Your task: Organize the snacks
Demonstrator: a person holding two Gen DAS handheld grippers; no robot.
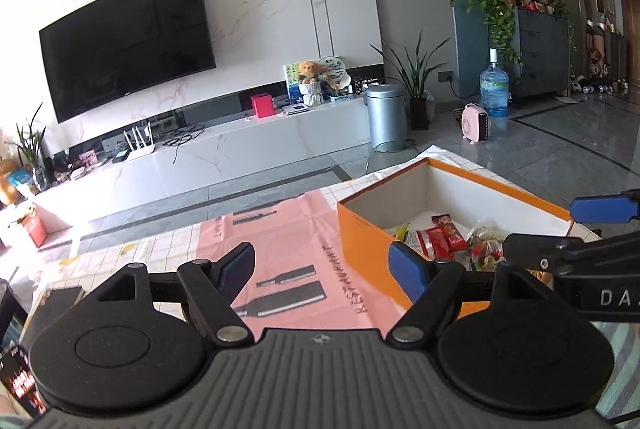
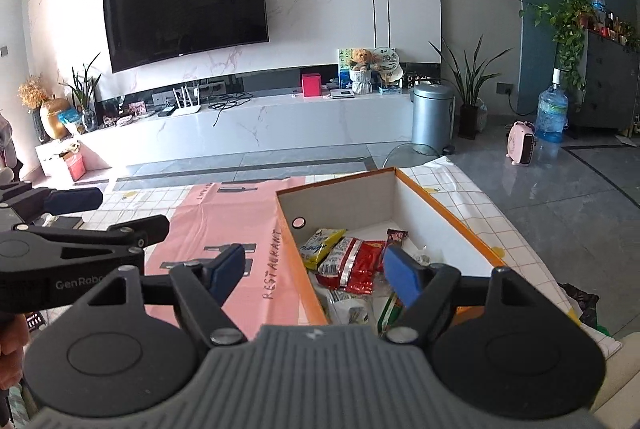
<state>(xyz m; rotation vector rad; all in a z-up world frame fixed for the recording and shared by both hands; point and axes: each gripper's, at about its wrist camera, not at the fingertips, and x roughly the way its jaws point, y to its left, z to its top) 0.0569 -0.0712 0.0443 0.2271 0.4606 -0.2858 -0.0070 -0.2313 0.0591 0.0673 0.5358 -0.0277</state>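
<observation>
Both grippers, left [image 1: 322, 271] & right [image 2: 314, 271], wide, empty; snacks [image 2: 344, 261] already in orange box [image 2: 452, 217] lower right; task prob. nearly done.

The box [image 2: 452, 213] is orange outside and white inside. A pink mat [image 2: 224, 225] with dark bottle prints covers a white grid-patterned cloth [image 2: 480, 197]. Red packets [image 2: 354, 263] lie beside a yellow packet [image 2: 320, 247].
</observation>
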